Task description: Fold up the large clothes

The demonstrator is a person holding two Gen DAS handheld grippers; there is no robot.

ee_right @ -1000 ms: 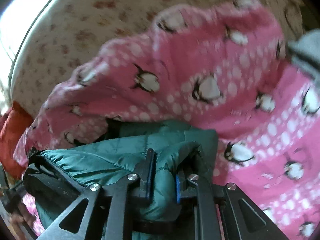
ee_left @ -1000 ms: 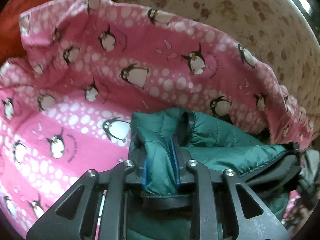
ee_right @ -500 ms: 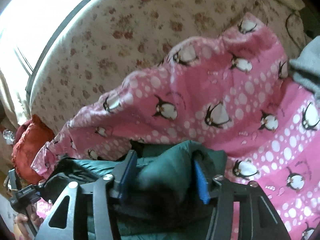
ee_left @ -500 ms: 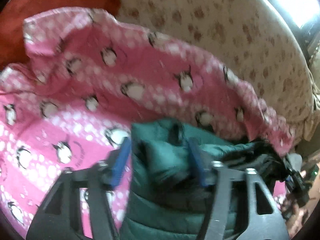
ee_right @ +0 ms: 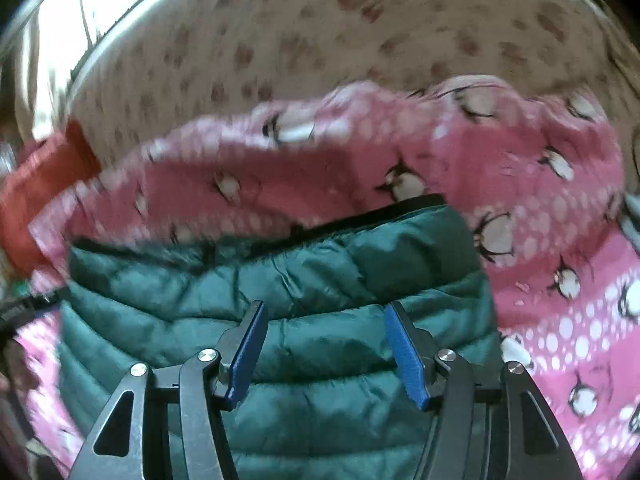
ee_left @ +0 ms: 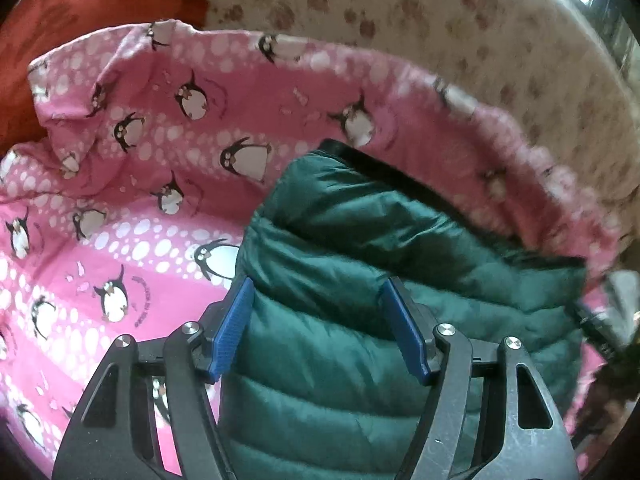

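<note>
A dark green quilted jacket (ee_left: 360, 232) lies folded on a pink penguin-print blanket (ee_left: 160, 160), its black-trimmed edge at the far side. My left gripper (ee_left: 318, 286) hovers over the jacket's left part, open, with its blue pads (ee_left: 236, 324) spread wide and not pressing the fabric. In the right wrist view the same jacket (ee_right: 320, 272) spreads across the lower middle. My right gripper (ee_right: 325, 307) is open above its quilted rows and holds nothing. This view is blurred by motion.
The pink blanket (ee_right: 560, 320) covers a cream surface with a brown floral print (ee_left: 440, 20) that rises behind it. An orange-red cushion (ee_left: 80, 20) lies at the far left. Bright window light (ee_right: 80, 8) shows at the right wrist view's top left.
Both grippers were shut on bunched jacket fabric a second ago. Both have opened and let go. The jacket now lies flatter, and both grippers have pulled back and up from it.
</note>
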